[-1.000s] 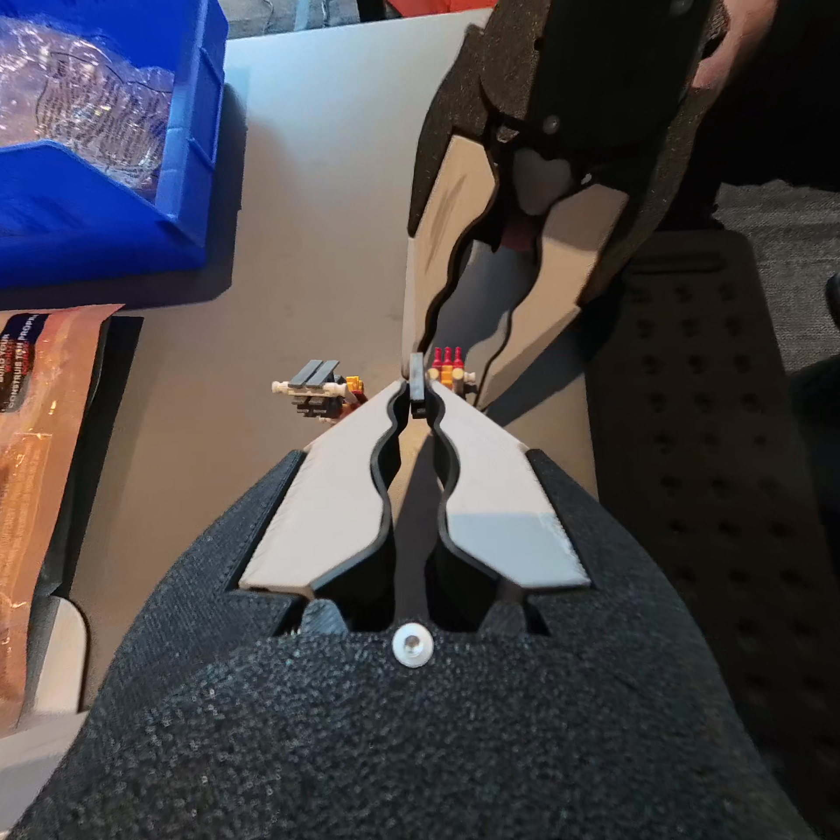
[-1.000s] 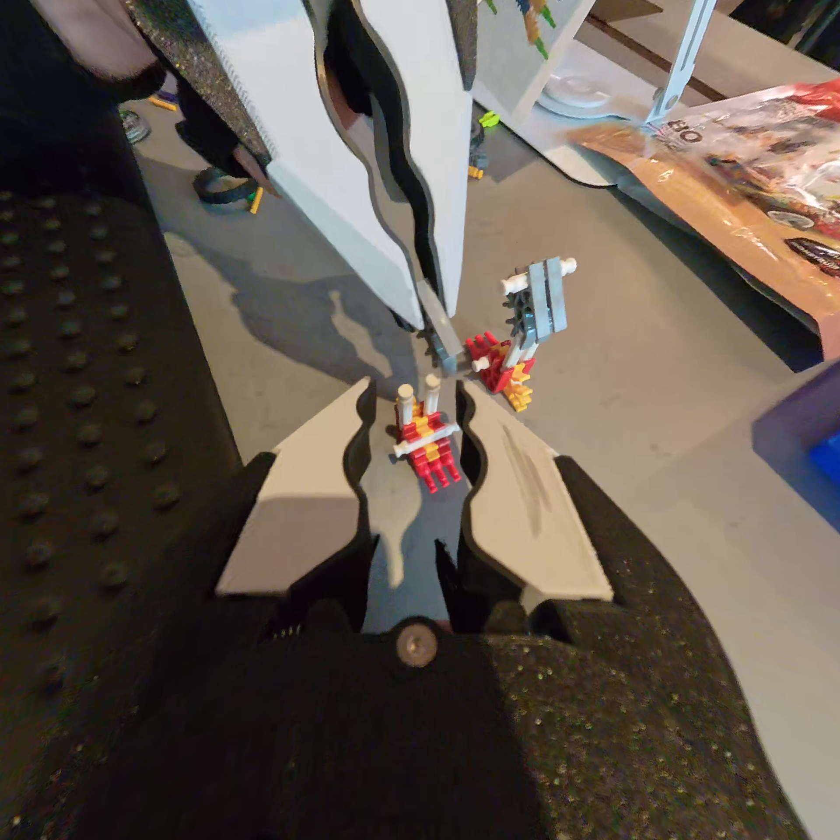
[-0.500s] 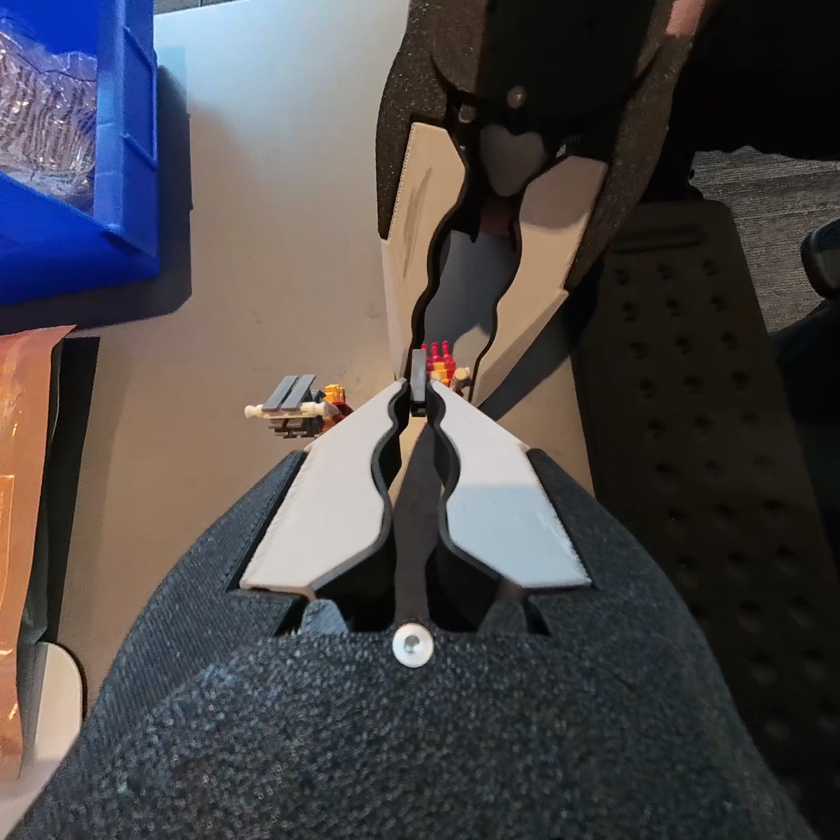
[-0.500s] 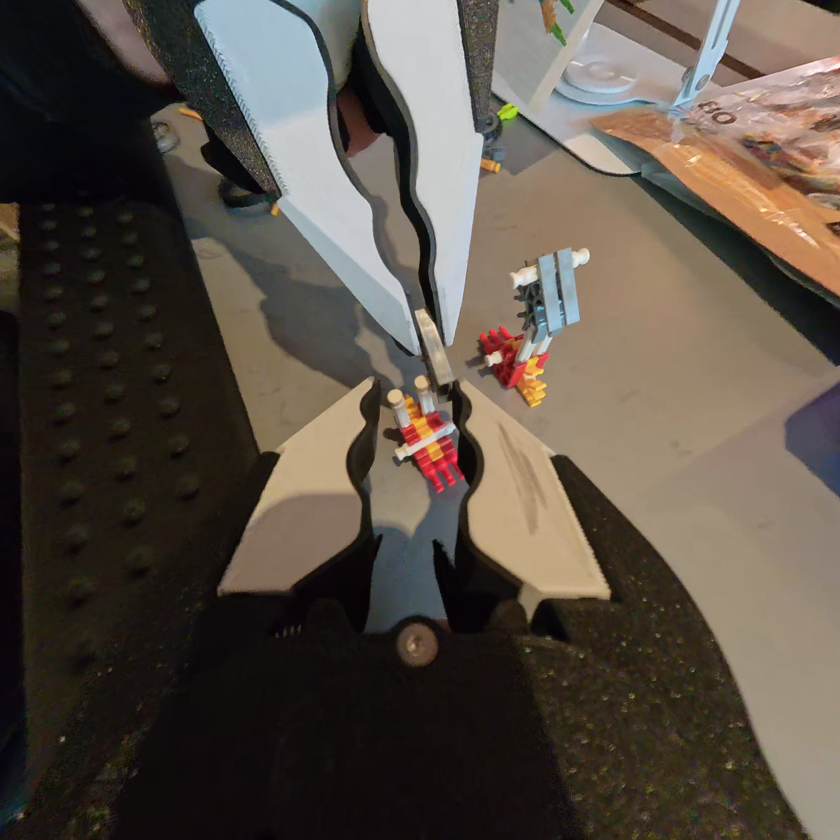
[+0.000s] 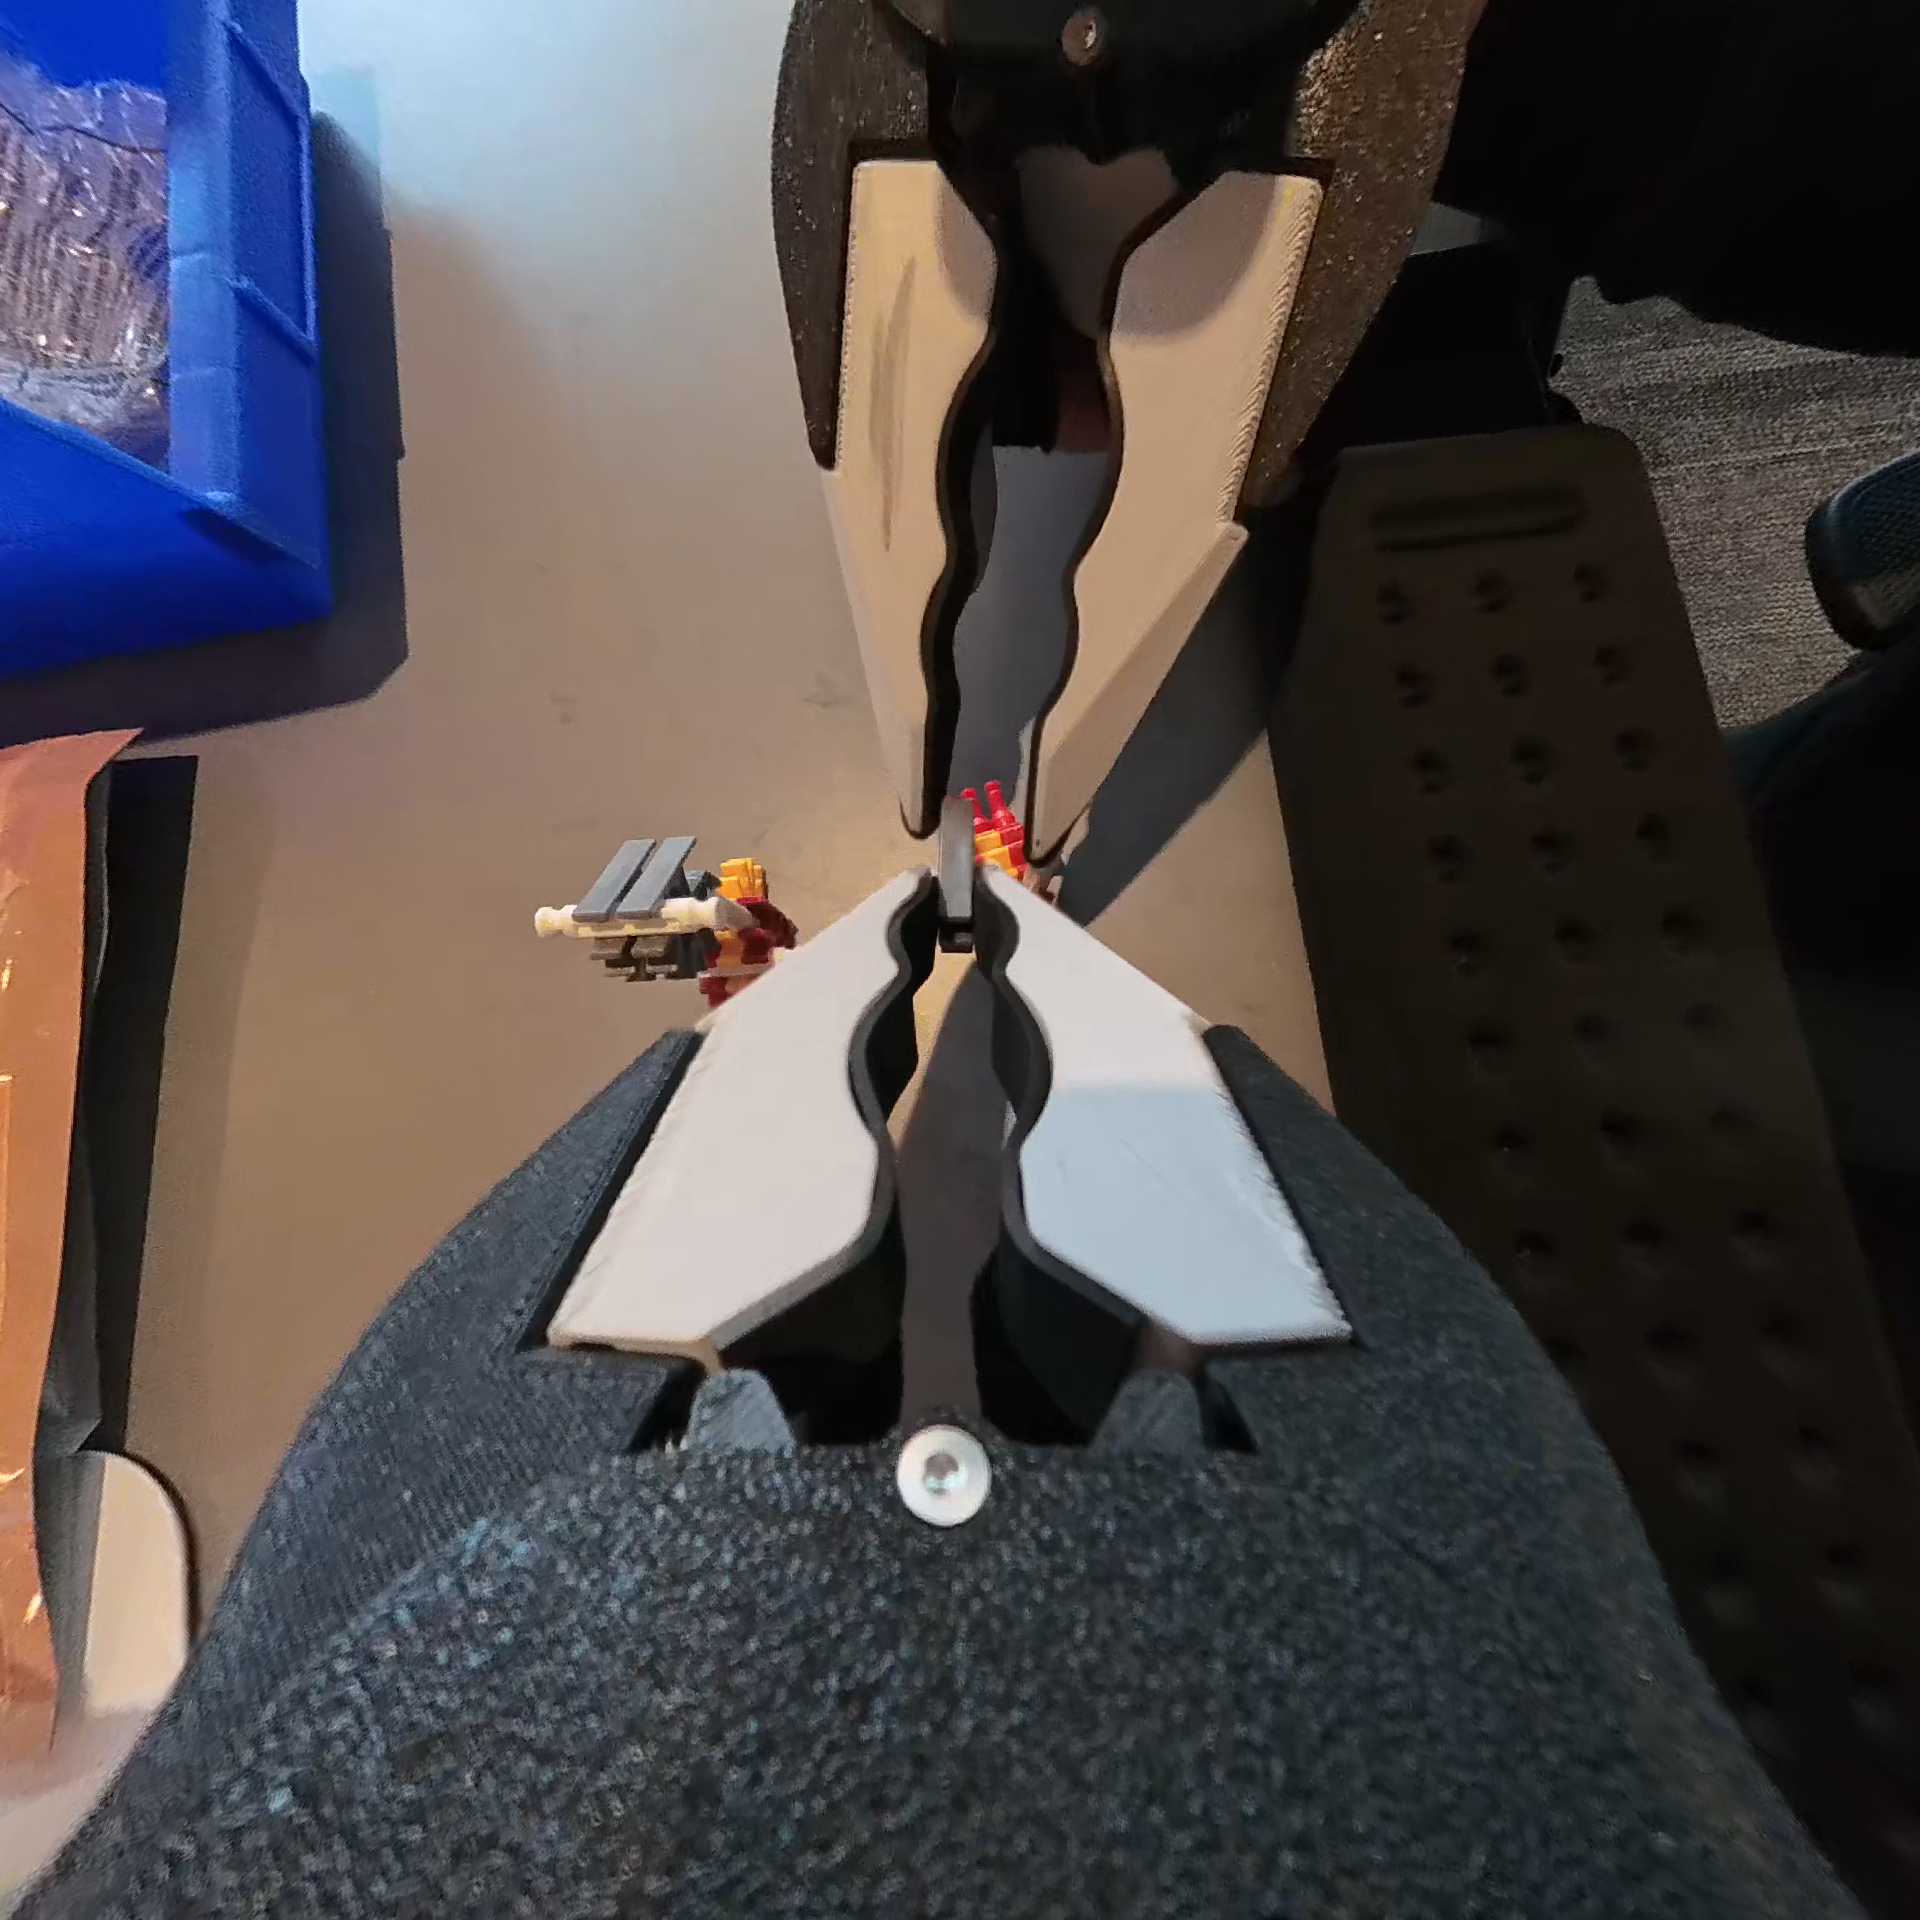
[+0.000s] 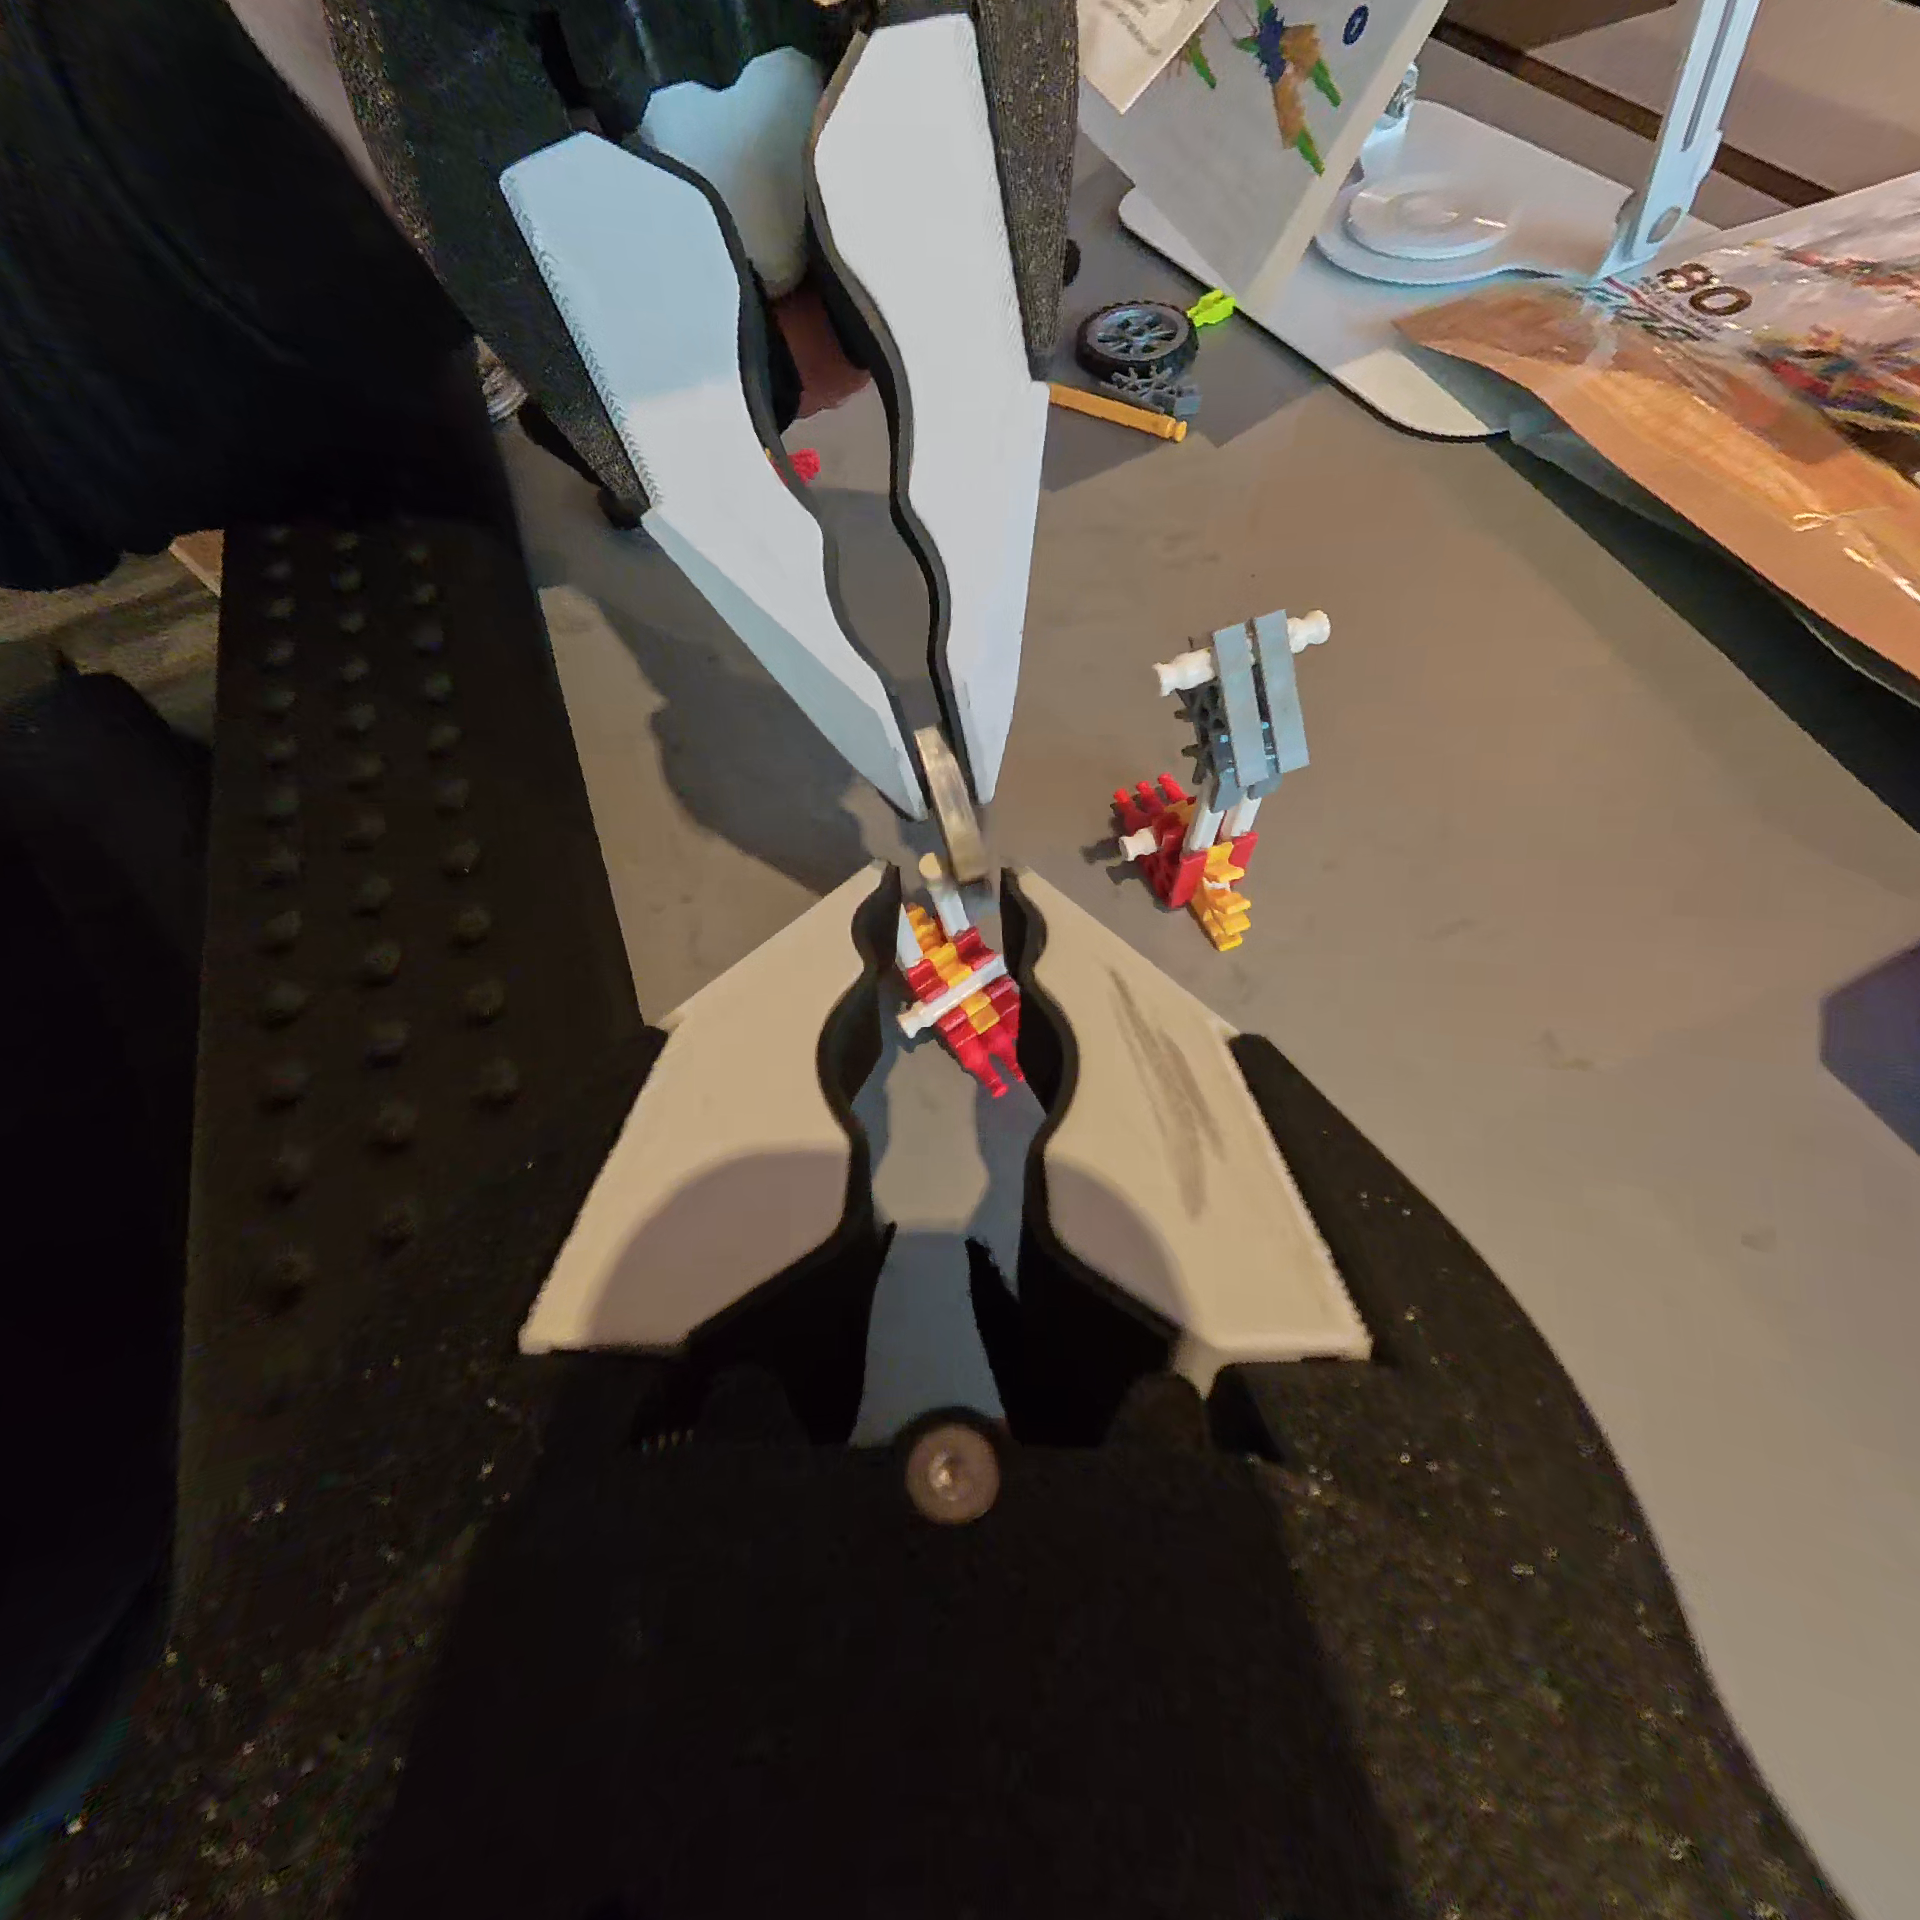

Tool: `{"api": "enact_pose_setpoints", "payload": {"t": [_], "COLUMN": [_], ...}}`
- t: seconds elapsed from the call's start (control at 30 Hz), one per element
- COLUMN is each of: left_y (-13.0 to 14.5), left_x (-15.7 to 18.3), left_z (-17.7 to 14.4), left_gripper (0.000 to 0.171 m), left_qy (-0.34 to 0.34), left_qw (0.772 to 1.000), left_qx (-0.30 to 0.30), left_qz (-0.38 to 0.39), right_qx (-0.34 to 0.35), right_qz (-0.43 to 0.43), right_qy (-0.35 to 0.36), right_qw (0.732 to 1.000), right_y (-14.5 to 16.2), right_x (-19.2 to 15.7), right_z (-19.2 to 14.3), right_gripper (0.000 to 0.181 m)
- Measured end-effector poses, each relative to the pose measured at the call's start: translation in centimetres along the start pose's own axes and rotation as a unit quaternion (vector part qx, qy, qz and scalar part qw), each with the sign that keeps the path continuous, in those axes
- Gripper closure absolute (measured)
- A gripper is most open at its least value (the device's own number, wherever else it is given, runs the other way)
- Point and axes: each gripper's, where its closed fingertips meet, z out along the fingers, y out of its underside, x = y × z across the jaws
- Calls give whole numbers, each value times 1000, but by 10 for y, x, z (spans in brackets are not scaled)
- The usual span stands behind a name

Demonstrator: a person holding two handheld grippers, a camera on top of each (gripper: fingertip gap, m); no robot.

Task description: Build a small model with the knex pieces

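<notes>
at the far left of my left wrist view sits a blue bin (image 5: 156, 416) with clear crinkled plastic inside, and below it an orange printed bag (image 5: 42, 1143) on the grey table (image 5: 582, 520). further right stands a small build of grey plates on white rods (image 5: 665, 920), just beside my left gripper (image 5: 954, 899), which is clamped on a thin dark grey piece (image 5: 954, 883). straight ahead my right gripper (image 5: 982, 821) points back at me, its fingers around a red and yellow build (image 5: 992, 831), close on both sides; whether they press it i cannot tell. a black studded mat (image 5: 1558, 935) lies at the right.

in my right wrist view the grey piece (image 6: 951, 805) meets the white rods atop the red and yellow build (image 6: 961, 982). a wheel (image 6: 1138, 338) and an orange rod (image 6: 1117, 410) lie beyond.

compared with a second ago, the two grippers have drawn together, the piece now touches the rods, and my right fingers have narrowed.
</notes>
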Motion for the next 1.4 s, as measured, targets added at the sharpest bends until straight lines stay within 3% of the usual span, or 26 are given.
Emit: {"api": "enact_pose_setpoints", "payload": {"t": [0.2, 0.3, 0.7, 1.0, 1.4], "left_y": [4, 3, 5, 5, 4], "left_x": [0, 1, 2, 2, 1], "left_z": [0, -2, -1, 3, 2], "left_gripper": [166, 166, 166, 166, 166], "left_qy": [2, 2, -2, -2, -3], "left_qw": [1000, 1000, 1000, 1000, 1000], "left_qx": [-10, -9, -13, -12, -10], "left_qz": [-10, -9, 1, 5, 14], "right_qx": [0, -13, -9, -15, -14], "right_qz": [-6, -16, -5, -35, -40], "right_qy": [-5, -14, 11, 39, 51], "right_qw": [1000, 1000, 1000, 999, 998], "right_y": [0, 4, 5, 10, 10], "right_x": [-4, -9, 1, 3, 1], "right_z": [0, 4, -4, 5, 8], "right_gripper": [159, 140, 146, 167, 159]}}
